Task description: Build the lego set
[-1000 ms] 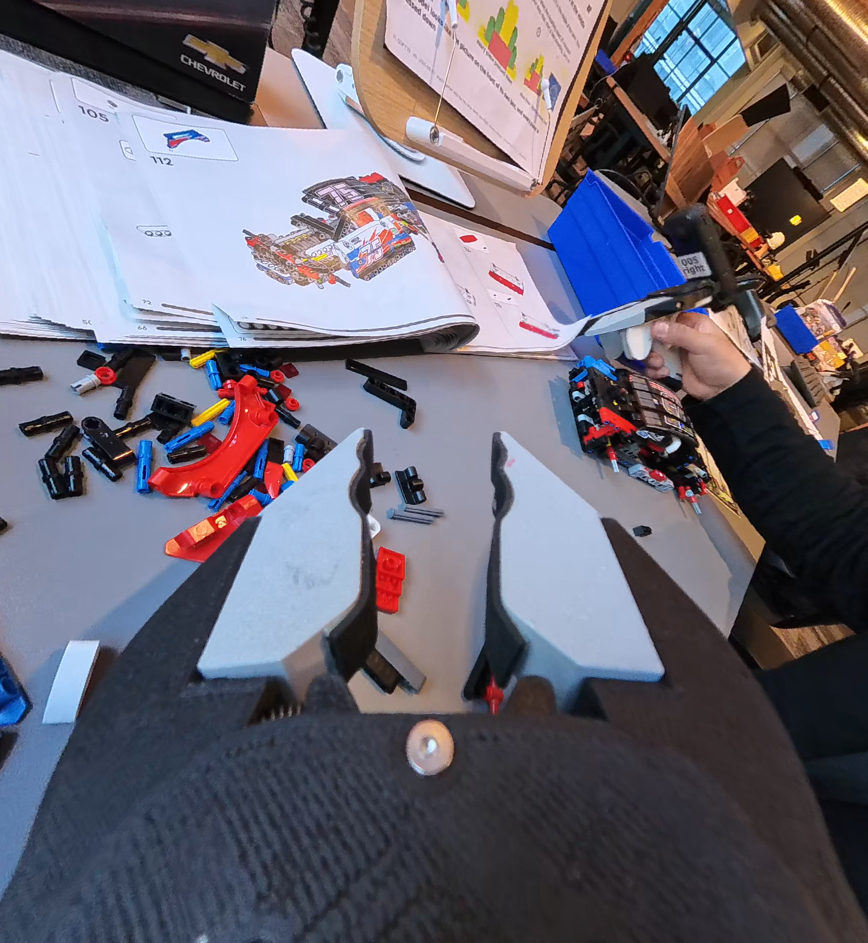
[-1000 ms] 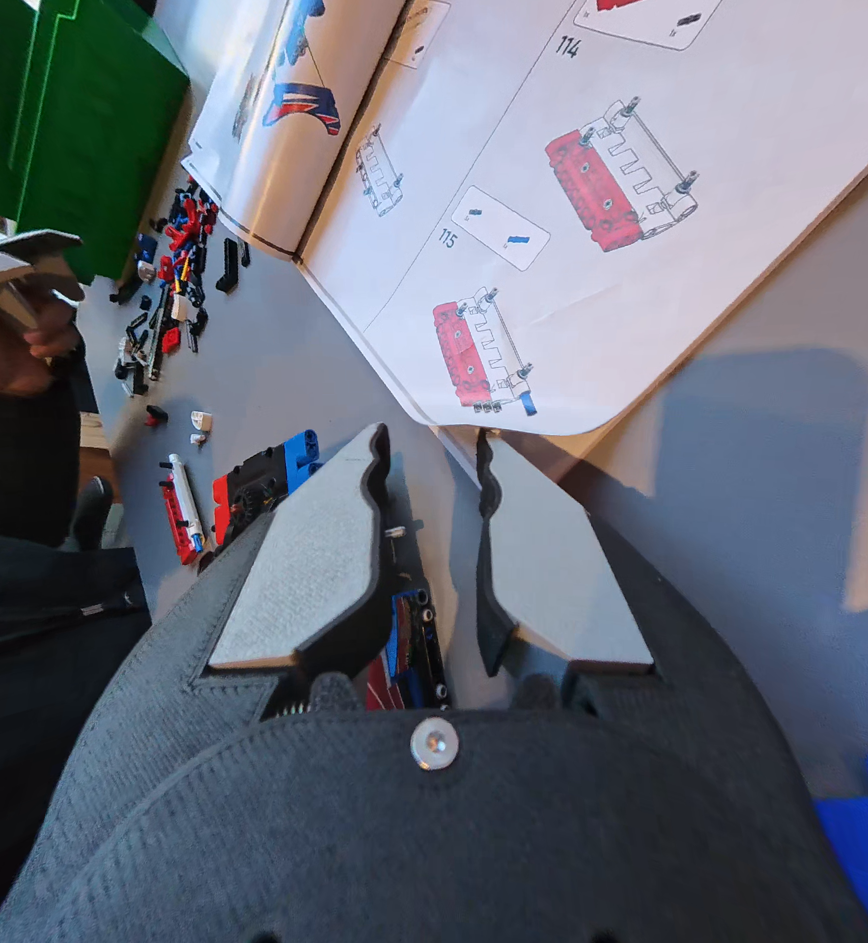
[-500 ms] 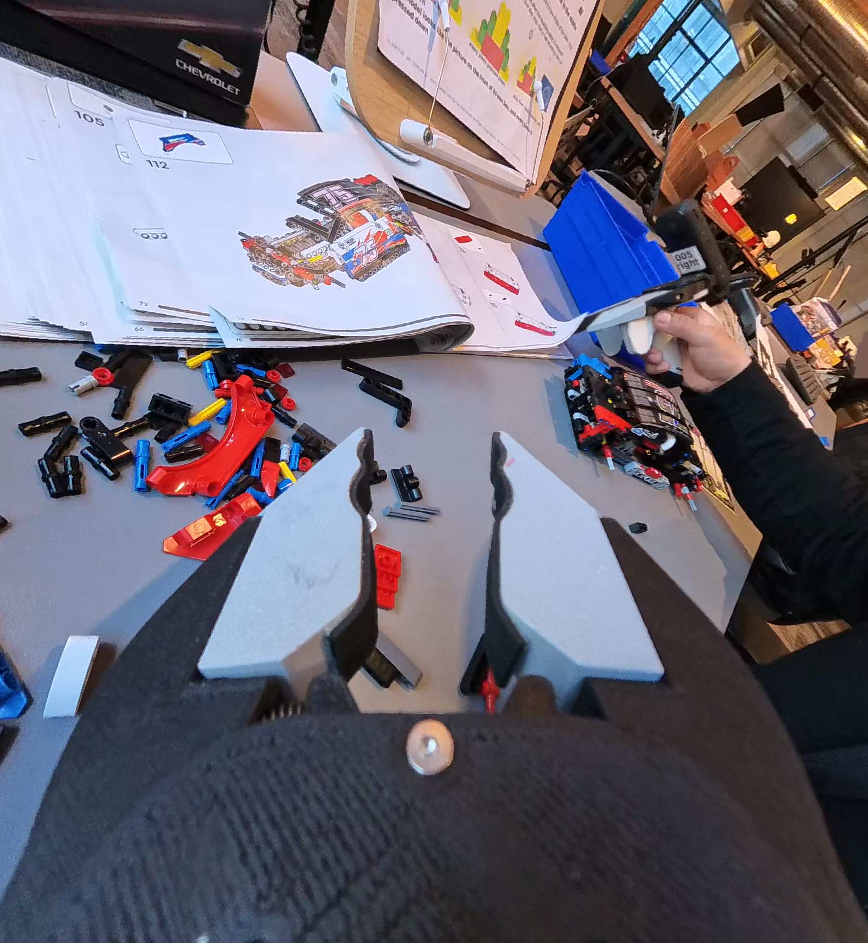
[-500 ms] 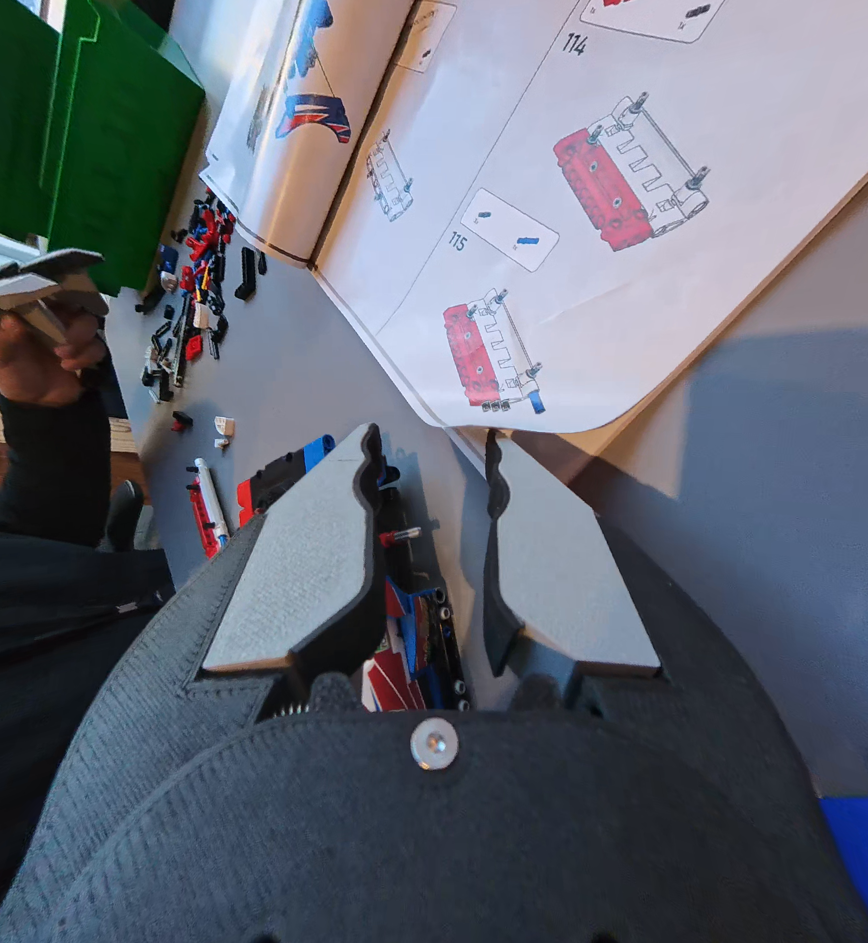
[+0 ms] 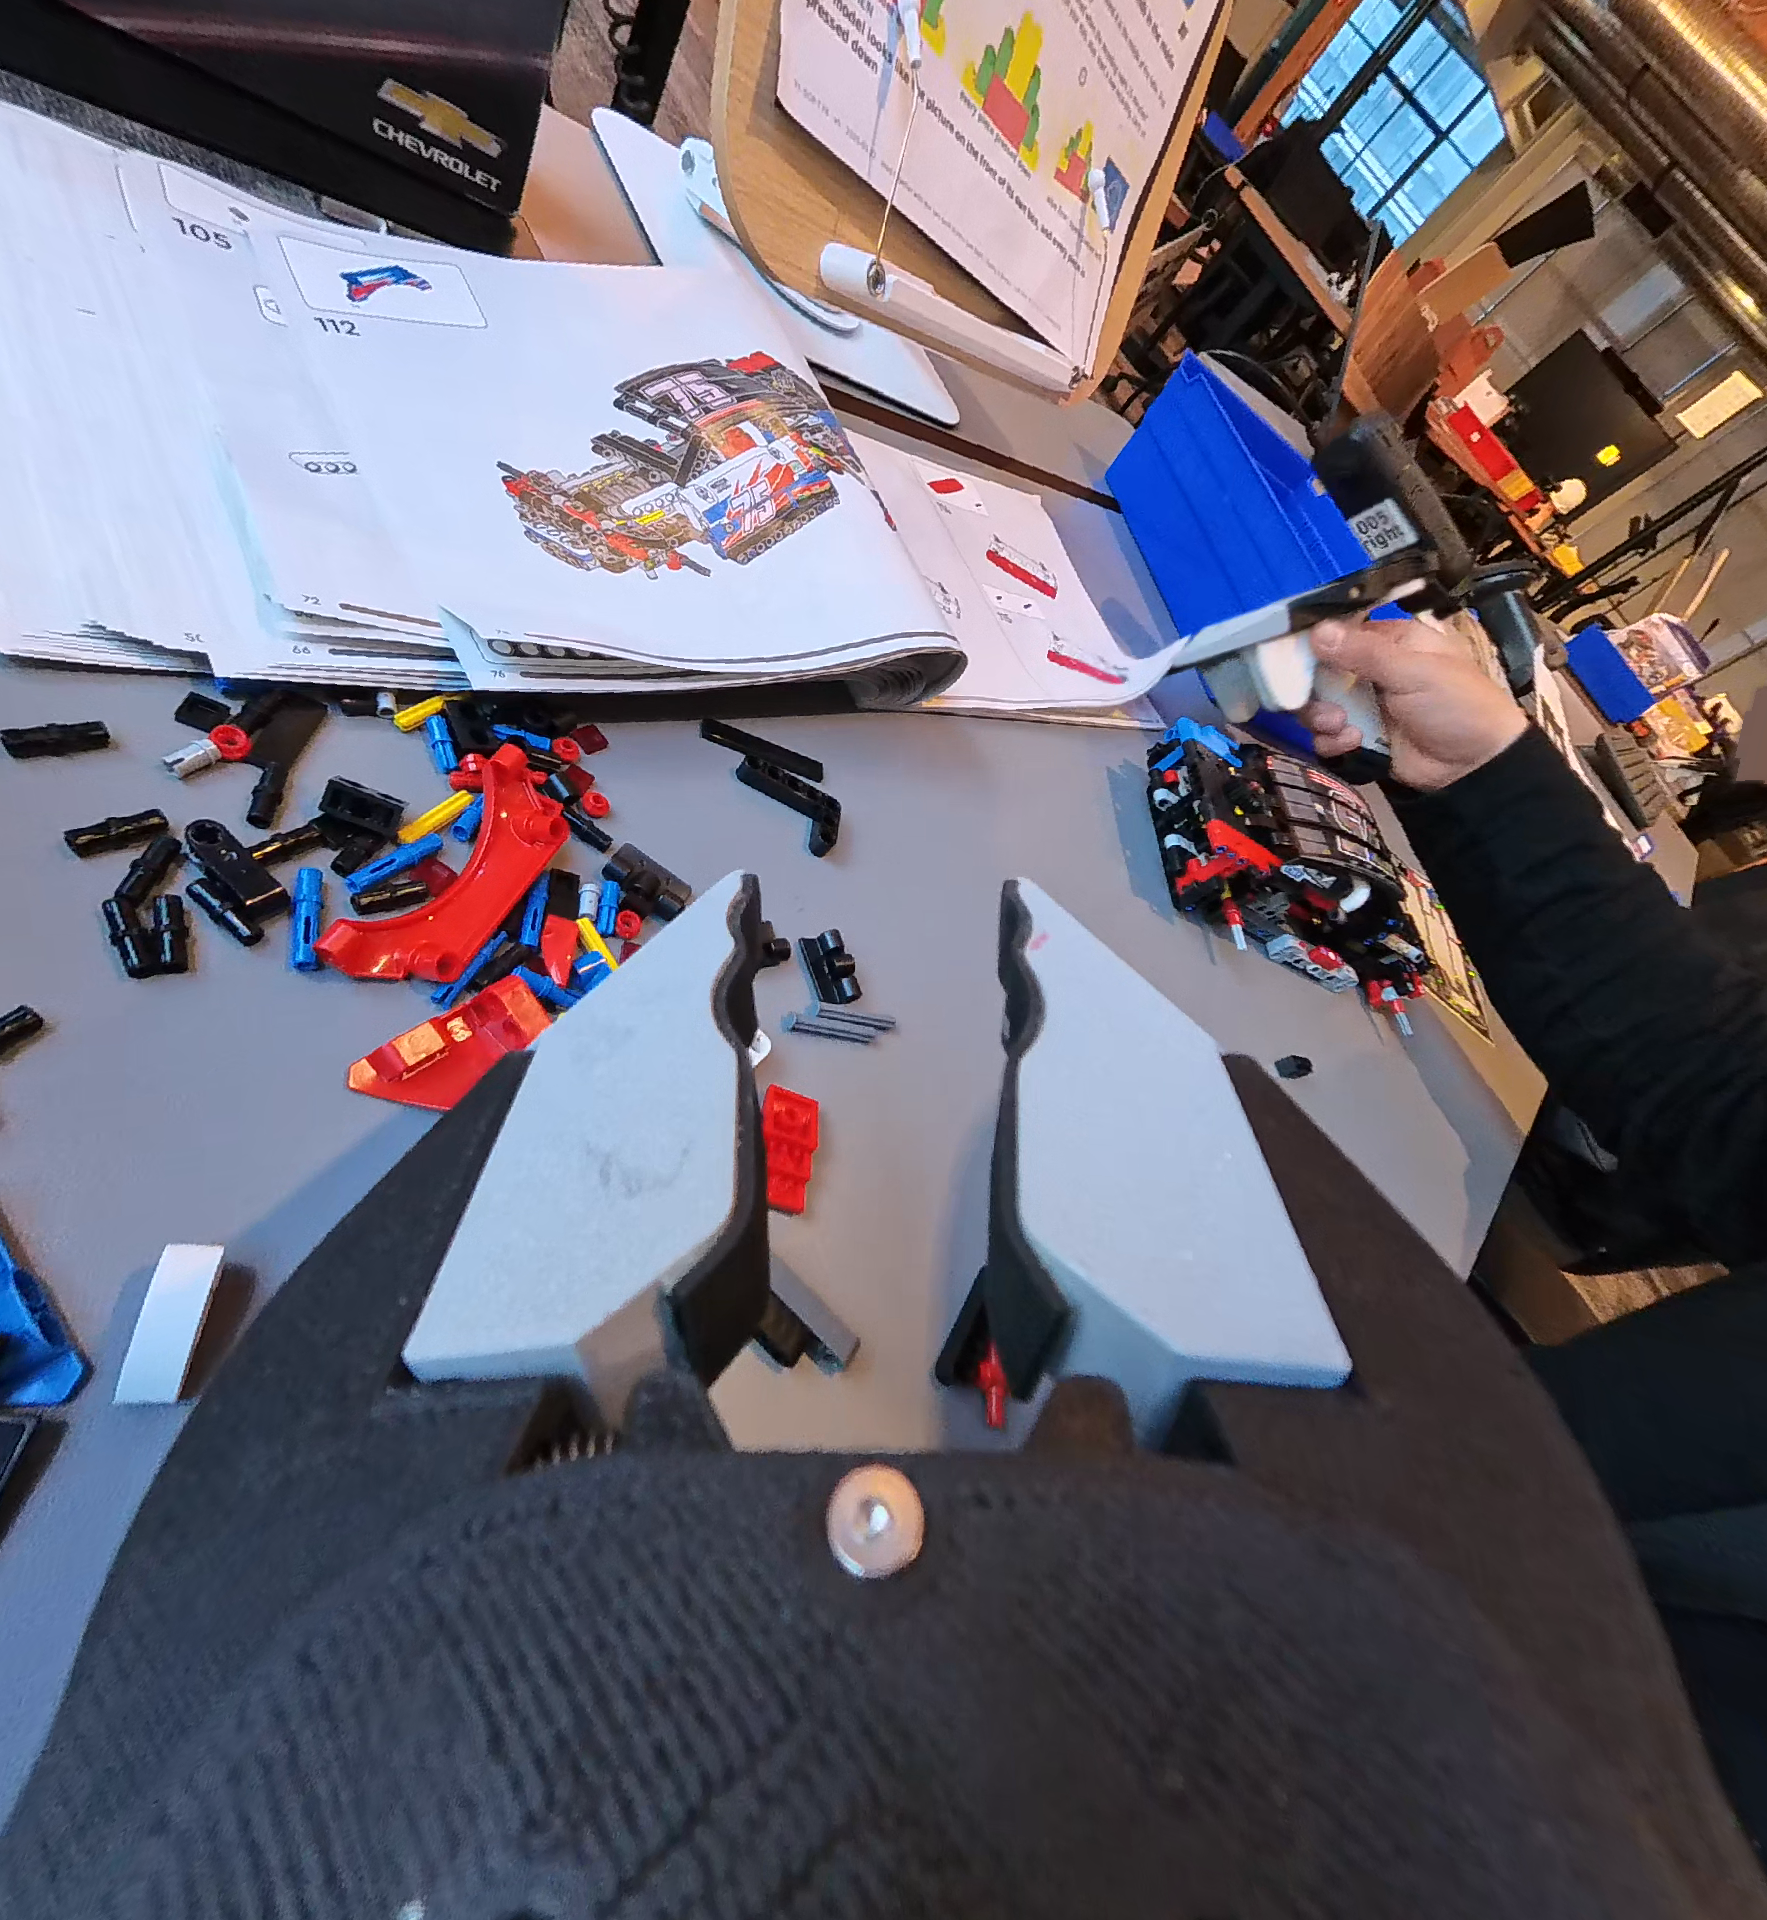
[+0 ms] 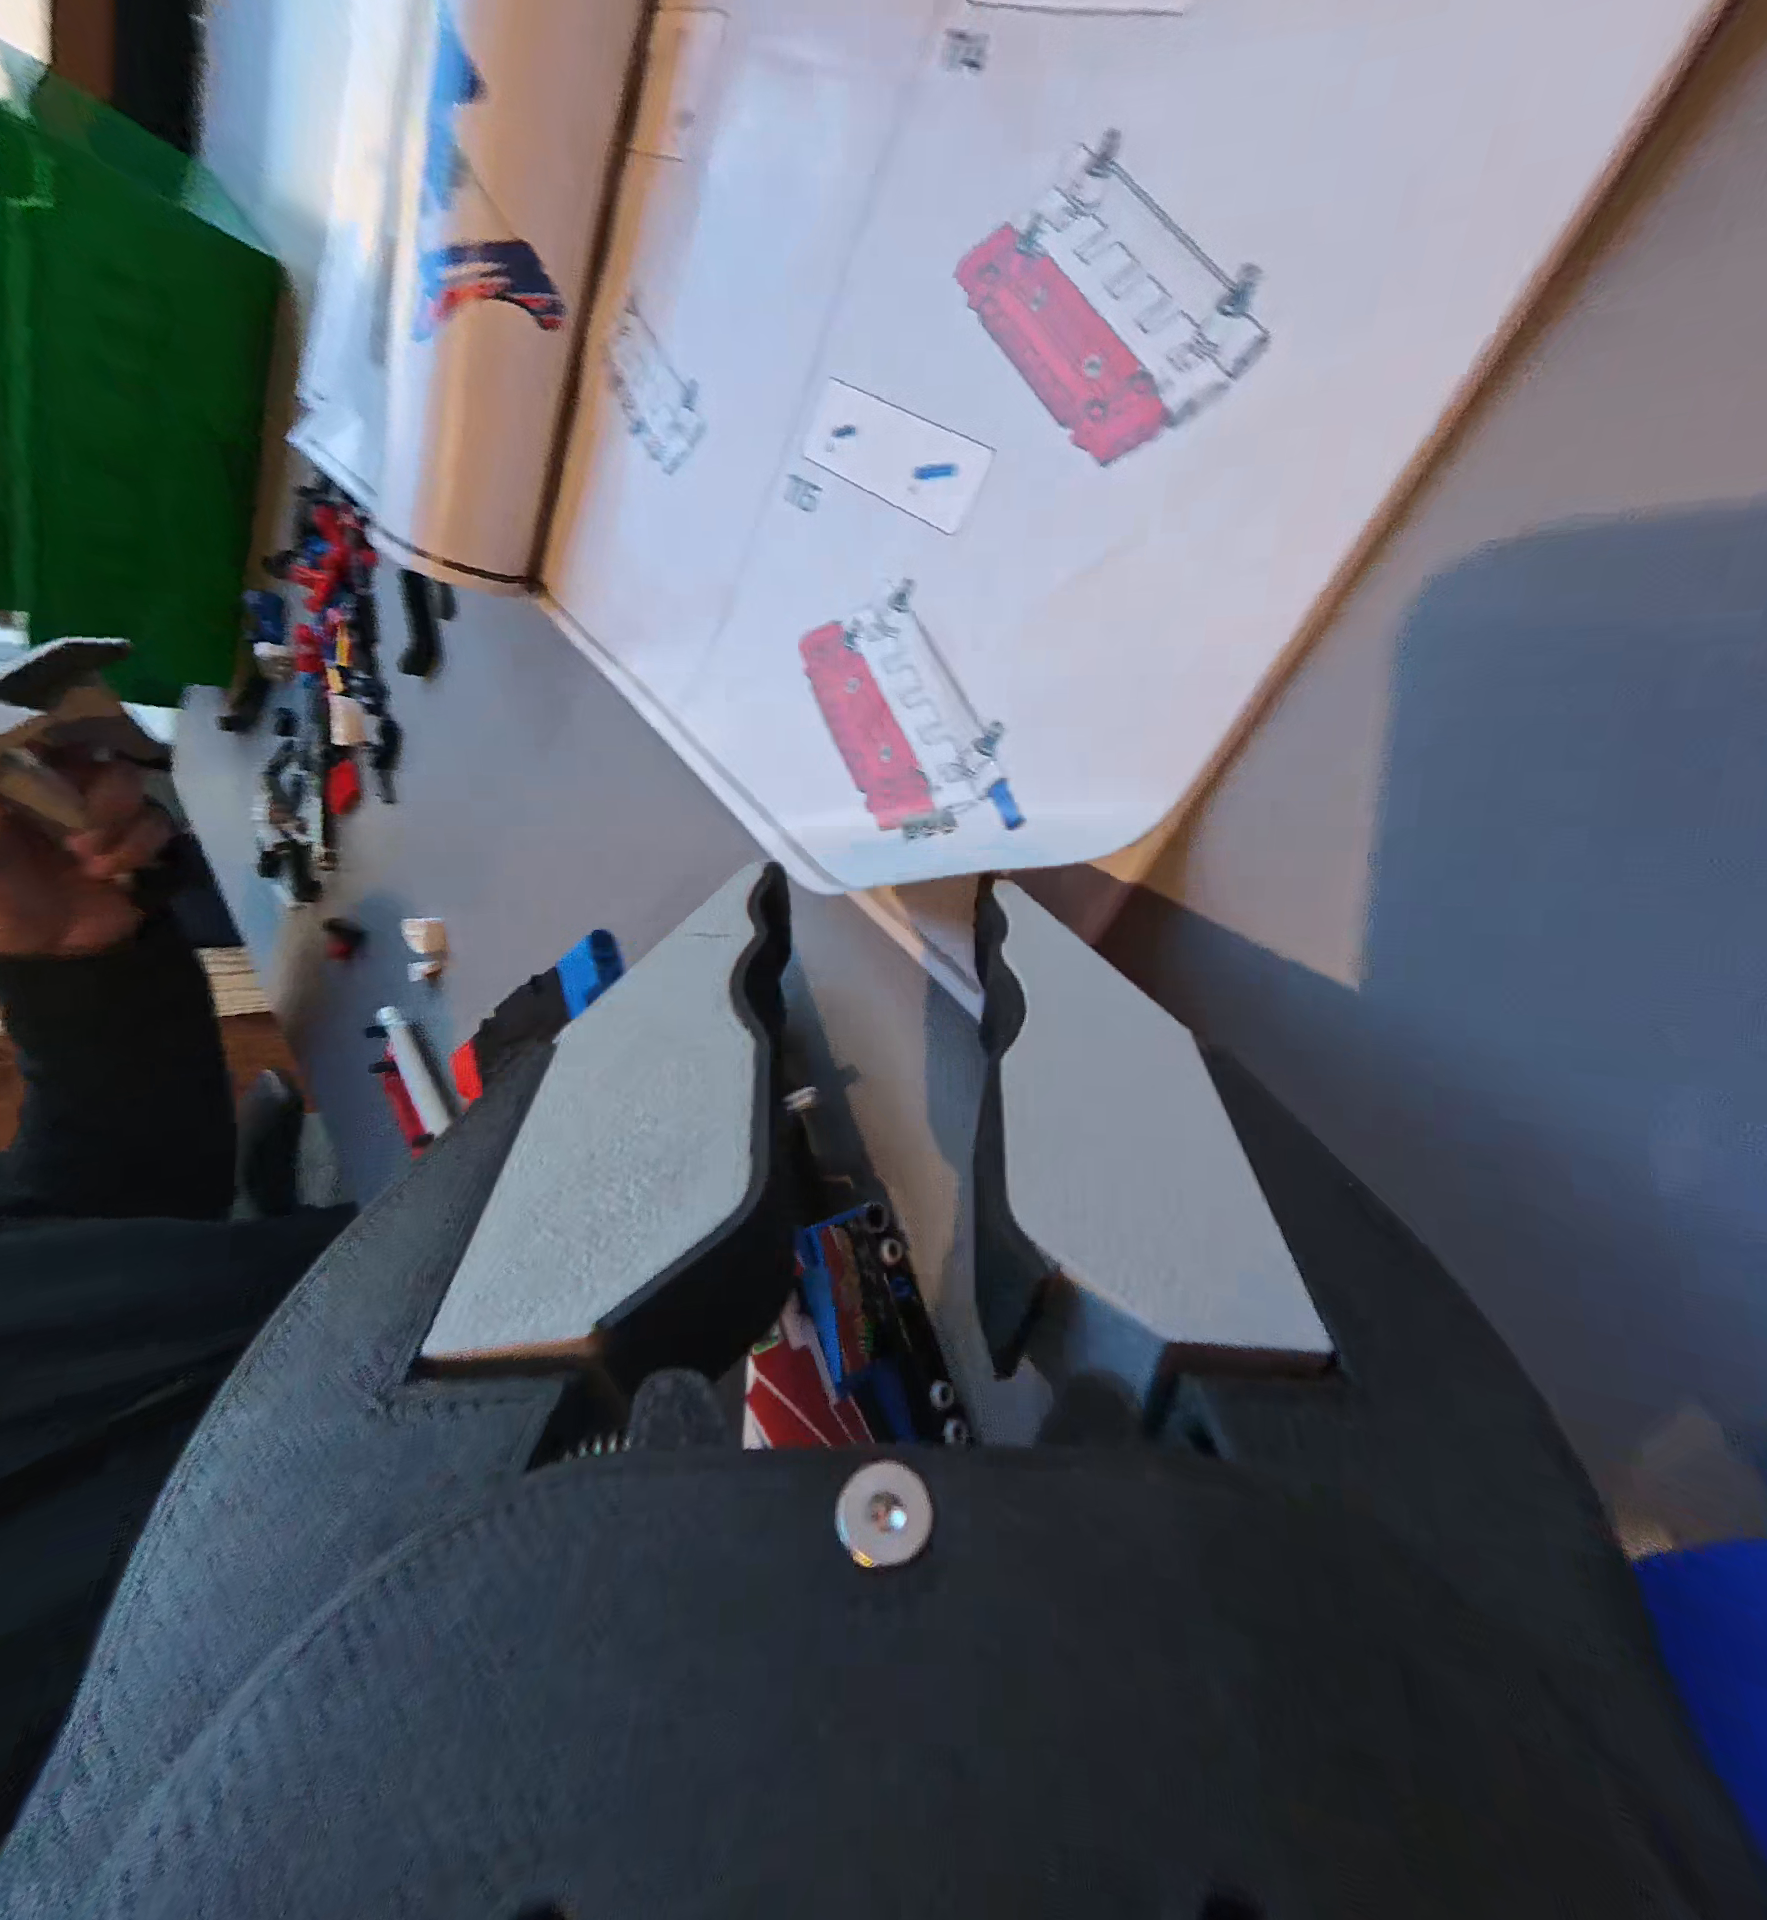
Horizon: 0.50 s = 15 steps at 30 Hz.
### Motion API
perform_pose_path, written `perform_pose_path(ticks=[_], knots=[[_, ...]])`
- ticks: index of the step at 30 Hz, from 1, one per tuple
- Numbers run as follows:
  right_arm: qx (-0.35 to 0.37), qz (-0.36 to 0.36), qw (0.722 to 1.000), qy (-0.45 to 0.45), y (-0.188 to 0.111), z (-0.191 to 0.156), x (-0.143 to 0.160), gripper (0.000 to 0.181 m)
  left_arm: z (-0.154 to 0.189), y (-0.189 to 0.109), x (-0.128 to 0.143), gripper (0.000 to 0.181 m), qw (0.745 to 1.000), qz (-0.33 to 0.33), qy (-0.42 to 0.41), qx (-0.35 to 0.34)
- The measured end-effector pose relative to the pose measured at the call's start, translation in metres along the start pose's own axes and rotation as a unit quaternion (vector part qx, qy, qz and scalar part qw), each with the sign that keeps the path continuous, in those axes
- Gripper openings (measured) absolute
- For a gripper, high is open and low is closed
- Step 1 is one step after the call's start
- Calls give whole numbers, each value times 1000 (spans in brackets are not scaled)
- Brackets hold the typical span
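Both grippers are parted and empty. The left gripper [image 5: 874,914] hovers above loose parts [image 5: 443,862] for selection; the right gripper [image 6: 879,899] overhangs the partly built model [image 6: 858,1320], facing the instruction booklet [image 6: 962,416] for reference.

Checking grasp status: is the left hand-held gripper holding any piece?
No, the left hand-held gripper is open, with only grey table between its fingers.

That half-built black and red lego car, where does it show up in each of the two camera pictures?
Left wrist view: the partly built car lies on the grey table at middle right, below the right gripper.
Right wrist view: the car sits low in the centre, mostly hidden behind that gripper's own fingers.
Shared landmark: the open instruction booklet, just beyond the car in both.
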State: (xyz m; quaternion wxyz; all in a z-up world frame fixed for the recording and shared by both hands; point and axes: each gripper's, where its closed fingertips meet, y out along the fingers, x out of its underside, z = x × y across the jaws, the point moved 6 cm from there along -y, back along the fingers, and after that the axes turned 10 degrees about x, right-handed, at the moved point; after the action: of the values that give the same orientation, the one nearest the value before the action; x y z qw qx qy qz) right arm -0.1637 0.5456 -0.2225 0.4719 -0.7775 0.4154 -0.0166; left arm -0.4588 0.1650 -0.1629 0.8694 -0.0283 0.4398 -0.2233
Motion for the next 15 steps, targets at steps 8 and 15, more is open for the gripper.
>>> perform_pose_path(ticks=[8, 15], knots=[[62, -23, 997, -41, 11, -6, 1, 0, 3, -1, 2, 43, 1000, 3, -1, 8], [57, 26, 979, -196, 5, -127, -48, 0, 8, -6, -2, 43, 1000, 9, 3, 22]])
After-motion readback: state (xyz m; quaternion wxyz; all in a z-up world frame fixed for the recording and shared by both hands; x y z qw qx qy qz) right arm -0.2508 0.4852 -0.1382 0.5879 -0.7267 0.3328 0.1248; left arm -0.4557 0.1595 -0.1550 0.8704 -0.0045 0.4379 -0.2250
